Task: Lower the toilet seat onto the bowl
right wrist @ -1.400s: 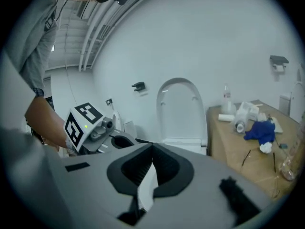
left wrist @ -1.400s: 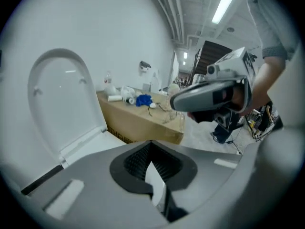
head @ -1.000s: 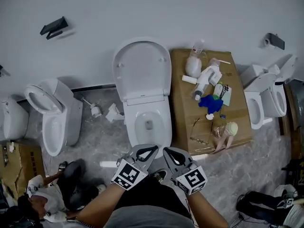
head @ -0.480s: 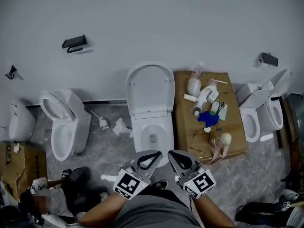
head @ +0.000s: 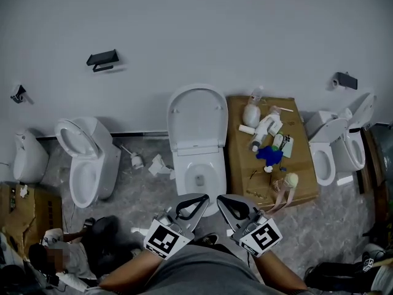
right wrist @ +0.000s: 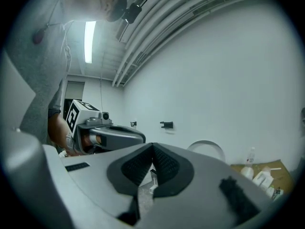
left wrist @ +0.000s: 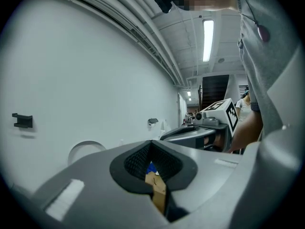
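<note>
The middle white toilet stands against the wall, its seat and lid (head: 198,118) upright above the open bowl (head: 198,176). Both grippers hover side by side in front of the bowl, close to my body and touching nothing. My left gripper (head: 204,197) is shut and empty; its closed tips (left wrist: 151,143) show in the left gripper view, with the raised seat (left wrist: 86,149) far off by the wall. My right gripper (head: 220,199) is also shut and empty (right wrist: 152,146). The raised seat (right wrist: 206,147) shows behind it.
A cardboard box (head: 245,165) with bottles and small items lies right of the toilet. Other toilets stand at left (head: 86,158) and right (head: 331,146). A person (head: 61,257) crouches at lower left. Debris (head: 153,163) lies on the floor left of the bowl.
The head view has tilted up, so the toilet sits lower and smaller in the picture. Both grippers stay shut, side by side in front of the bowl.
</note>
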